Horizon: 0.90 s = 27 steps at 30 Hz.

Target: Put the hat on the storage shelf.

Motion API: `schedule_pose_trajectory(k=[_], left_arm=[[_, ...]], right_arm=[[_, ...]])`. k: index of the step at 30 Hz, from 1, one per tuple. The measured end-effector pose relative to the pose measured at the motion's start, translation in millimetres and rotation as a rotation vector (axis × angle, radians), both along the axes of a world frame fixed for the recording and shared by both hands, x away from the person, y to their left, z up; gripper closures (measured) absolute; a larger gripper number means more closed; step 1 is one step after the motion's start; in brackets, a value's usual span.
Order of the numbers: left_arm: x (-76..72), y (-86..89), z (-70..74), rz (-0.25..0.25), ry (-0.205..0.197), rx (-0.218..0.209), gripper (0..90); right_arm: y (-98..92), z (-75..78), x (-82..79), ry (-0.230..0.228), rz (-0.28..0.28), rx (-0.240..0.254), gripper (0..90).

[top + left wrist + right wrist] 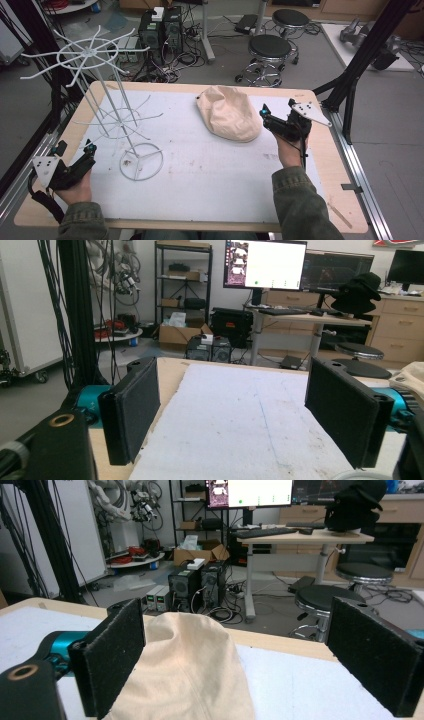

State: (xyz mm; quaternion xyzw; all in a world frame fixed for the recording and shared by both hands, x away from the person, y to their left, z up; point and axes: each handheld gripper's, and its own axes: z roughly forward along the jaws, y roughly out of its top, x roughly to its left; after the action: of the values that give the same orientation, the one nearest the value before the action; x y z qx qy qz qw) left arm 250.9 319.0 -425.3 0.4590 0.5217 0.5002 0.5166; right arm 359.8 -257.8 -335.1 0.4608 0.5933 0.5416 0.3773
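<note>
The cap (229, 119) is lying crown-up on the far middle of the table (320, 165), on the white mat (215, 170), right of the wire rack (107, 107). The right gripper (263, 116) is sitting just beside the cap's right edge, pointing left at it; whether it is touching the cloth is hard to tell from above. Its jaws are standing wide apart, gripping nothing. In the right gripper view the cap (192, 672) is filling the lower gap between the pads (112, 655), closer to the left pad, and the right pad is standing well clear of the cloth. So the cap is lying straight ahead of the right gripper (250, 660) and a bit off-centre toward its left jaw.

The left gripper (86, 156) is resting at the near left corner, well apart from the cap, with the rack's round base (141, 161) in between. Its jaws are also spread open and empty; the left gripper view is looking along bare mat (235, 425) between them, with a sliver of cap (411, 382) at the far right edge.

The cap's long axis is running roughly from far-left to near-right, its near-right end being the one by the right gripper. The right hand is clearly the nearer one, so it is likely doing the pick: a short push forward and a small shift to centre the cloth before closing.
</note>
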Motion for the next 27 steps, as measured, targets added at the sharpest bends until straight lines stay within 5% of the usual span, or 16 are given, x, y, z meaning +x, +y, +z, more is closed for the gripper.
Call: schedule_pose_trajectory(k=[17,27], left_arm=[[0.4,0.3,0.1,-0.004,-0.004,-0.009,22.1],[1.2,0.3,-0.4,-0.004,-0.002,-0.014,22.2]], right_arm=[[20.8,8.9,46.2,0.038,0.027,-0.066,8.3],[29.7,1.0,71.0,0.084,0.034,-0.056,8.3]])
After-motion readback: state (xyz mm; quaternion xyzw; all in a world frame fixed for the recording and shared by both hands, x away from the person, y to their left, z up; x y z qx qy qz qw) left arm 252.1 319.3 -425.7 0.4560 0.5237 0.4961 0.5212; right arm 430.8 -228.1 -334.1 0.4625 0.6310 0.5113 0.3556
